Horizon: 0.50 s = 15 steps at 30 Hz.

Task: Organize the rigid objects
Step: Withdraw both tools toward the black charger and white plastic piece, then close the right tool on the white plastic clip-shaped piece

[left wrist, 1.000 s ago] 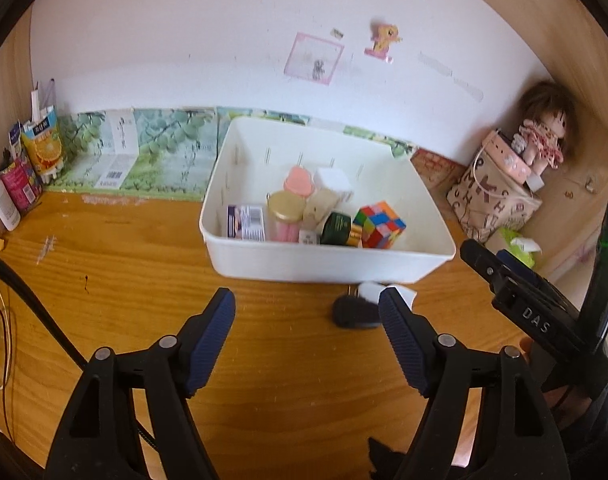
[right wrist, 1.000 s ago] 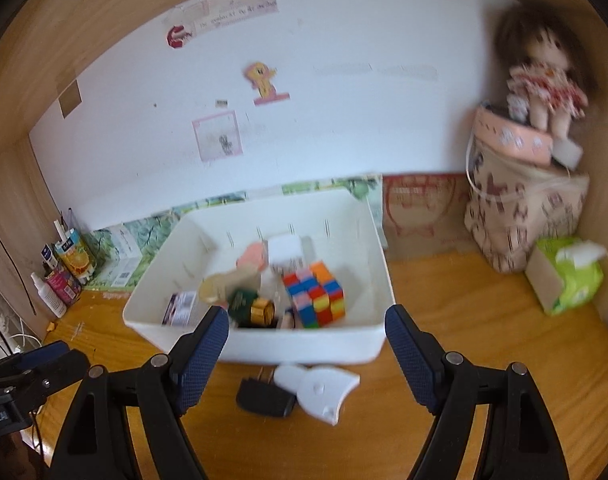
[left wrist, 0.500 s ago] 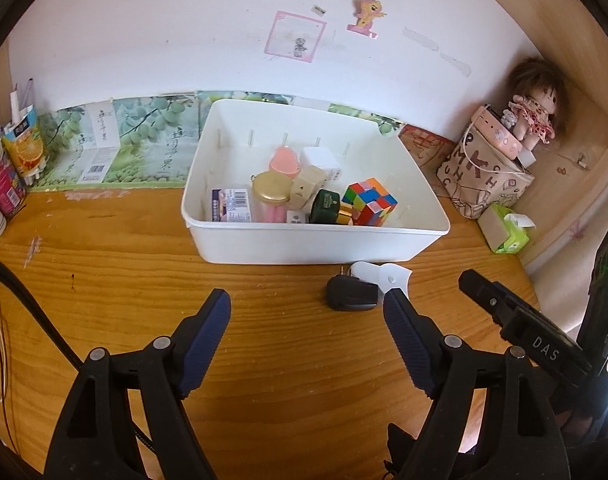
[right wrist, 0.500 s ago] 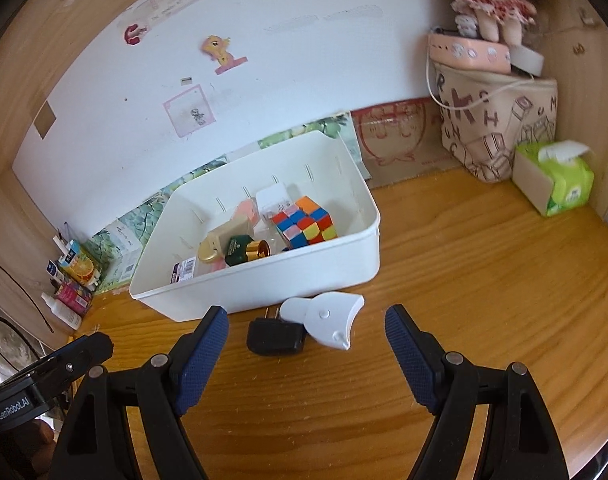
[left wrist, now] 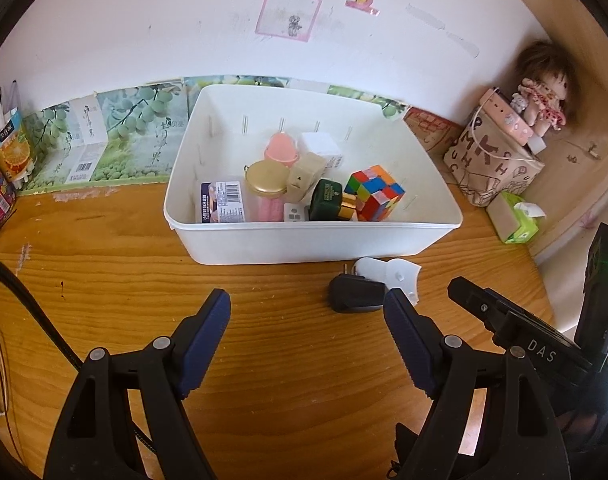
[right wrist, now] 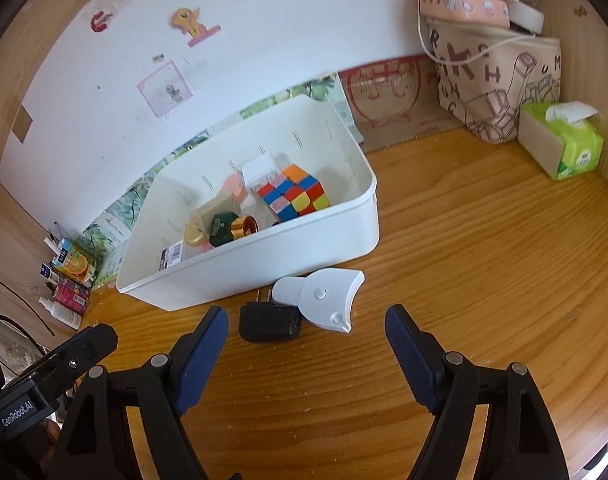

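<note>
A white bin (left wrist: 304,240) (right wrist: 264,258) stands on the wooden desk and holds a colour cube (left wrist: 374,192) (right wrist: 294,196), a gold-lidded jar (left wrist: 265,178), a dark green bottle (left wrist: 326,200) (right wrist: 226,228), a pink item and small boxes. A black plug adapter (left wrist: 354,298) (right wrist: 270,322) and a white fan-shaped plastic piece (left wrist: 392,274) (right wrist: 324,296) lie on the desk in front of the bin. My left gripper (left wrist: 306,320) is open and empty, left of the adapter. My right gripper (right wrist: 306,332) is open and empty, just short of both pieces.
A lettered fabric bag (left wrist: 492,168) (right wrist: 500,84) with a doll on top and a green tissue pack (left wrist: 516,220) (right wrist: 564,148) stand at the right. Juice cartons and bottles (left wrist: 8,168) (right wrist: 68,276) stand at the left. A black cable (left wrist: 32,312) crosses the desk's left side.
Both grippers have tilted down and come closer to the desk. The right one now frames the adapter and the white piece. Both stay open; no object has moved.
</note>
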Tool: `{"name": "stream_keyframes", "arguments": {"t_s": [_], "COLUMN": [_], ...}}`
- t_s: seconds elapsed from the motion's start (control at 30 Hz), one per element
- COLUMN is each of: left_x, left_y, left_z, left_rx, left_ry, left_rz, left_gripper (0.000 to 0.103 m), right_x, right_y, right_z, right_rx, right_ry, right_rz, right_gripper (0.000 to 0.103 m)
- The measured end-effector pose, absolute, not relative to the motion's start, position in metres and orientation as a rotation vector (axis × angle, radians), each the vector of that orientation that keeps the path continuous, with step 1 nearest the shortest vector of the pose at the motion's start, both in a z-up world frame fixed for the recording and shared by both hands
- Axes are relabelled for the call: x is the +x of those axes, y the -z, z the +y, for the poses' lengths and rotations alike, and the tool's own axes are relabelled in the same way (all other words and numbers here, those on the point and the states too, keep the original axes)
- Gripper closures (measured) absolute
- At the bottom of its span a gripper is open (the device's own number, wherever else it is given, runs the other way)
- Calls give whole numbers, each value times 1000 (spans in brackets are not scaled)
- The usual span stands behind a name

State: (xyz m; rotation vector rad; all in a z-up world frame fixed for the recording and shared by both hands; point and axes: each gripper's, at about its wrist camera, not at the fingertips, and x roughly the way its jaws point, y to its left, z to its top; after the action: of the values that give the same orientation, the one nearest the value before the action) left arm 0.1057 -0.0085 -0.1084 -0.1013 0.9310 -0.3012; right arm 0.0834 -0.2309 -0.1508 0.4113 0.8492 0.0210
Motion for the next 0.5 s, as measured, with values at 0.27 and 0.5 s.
{"name": "stream_keyframes", "arguments": {"t_s": [0.27,0.5], "left_x": [122,133], "left_y": [128,148], "left_z": [-21,-33], "left_rx": [-38,21], "left_ry": [278,291], "left_rz": [1016,1098], "left_gripper": [22,22], "right_x": [101,113], "right_y": [168,184], "right_z": [-235,-240], "right_rx": [429,476], "right_ry": [-32,-28], "right_rz": [920,965], "right_gripper": [22,22]}}
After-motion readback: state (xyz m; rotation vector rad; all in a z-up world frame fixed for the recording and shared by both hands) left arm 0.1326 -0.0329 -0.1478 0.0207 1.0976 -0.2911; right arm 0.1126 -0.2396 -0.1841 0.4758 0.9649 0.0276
